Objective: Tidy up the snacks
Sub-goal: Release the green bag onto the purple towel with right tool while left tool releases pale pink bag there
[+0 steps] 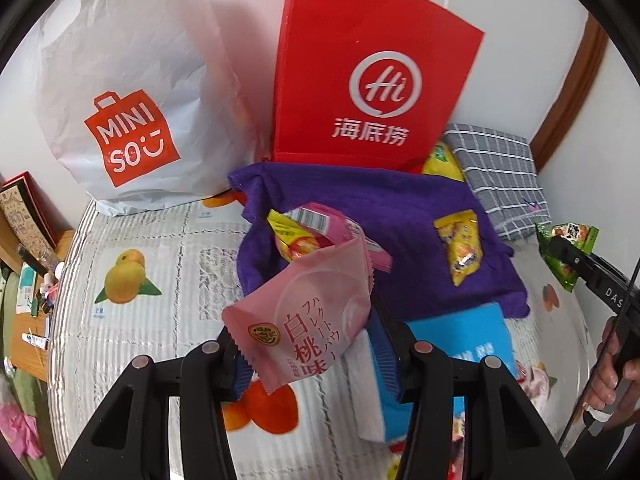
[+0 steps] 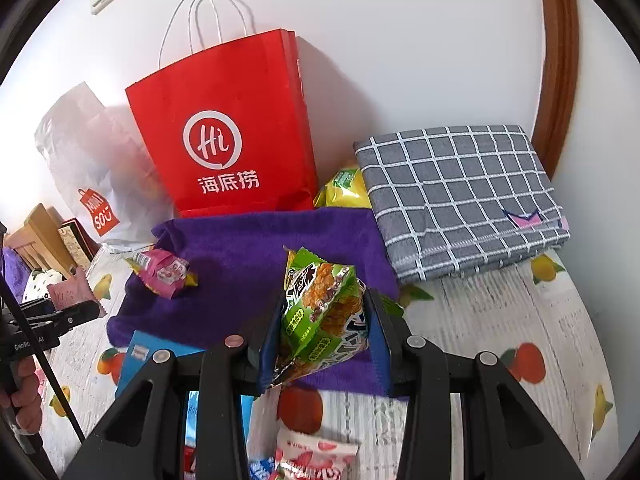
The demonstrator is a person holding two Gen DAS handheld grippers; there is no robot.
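Observation:
My left gripper (image 1: 316,344) is shut on a pale pink peach snack packet (image 1: 308,320) and holds it above the bed. My right gripper (image 2: 320,336) is shut on a green snack packet (image 2: 320,312), also seen at the right edge of the left wrist view (image 1: 568,248). A purple towel (image 1: 400,220) lies ahead with a pink-and-yellow packet (image 1: 316,232) and a yellow packet (image 1: 460,248) on it. A red paper bag (image 1: 372,72) and a white MINISO bag (image 1: 128,92) stand against the wall behind.
A folded grey checked cloth (image 2: 460,196) lies at the right by the wall, a yellow packet (image 2: 344,188) beside it. A blue box (image 1: 468,344) lies near the towel's front. More packets (image 2: 312,456) lie close below. A wooden bedside table (image 1: 28,280) stands left.

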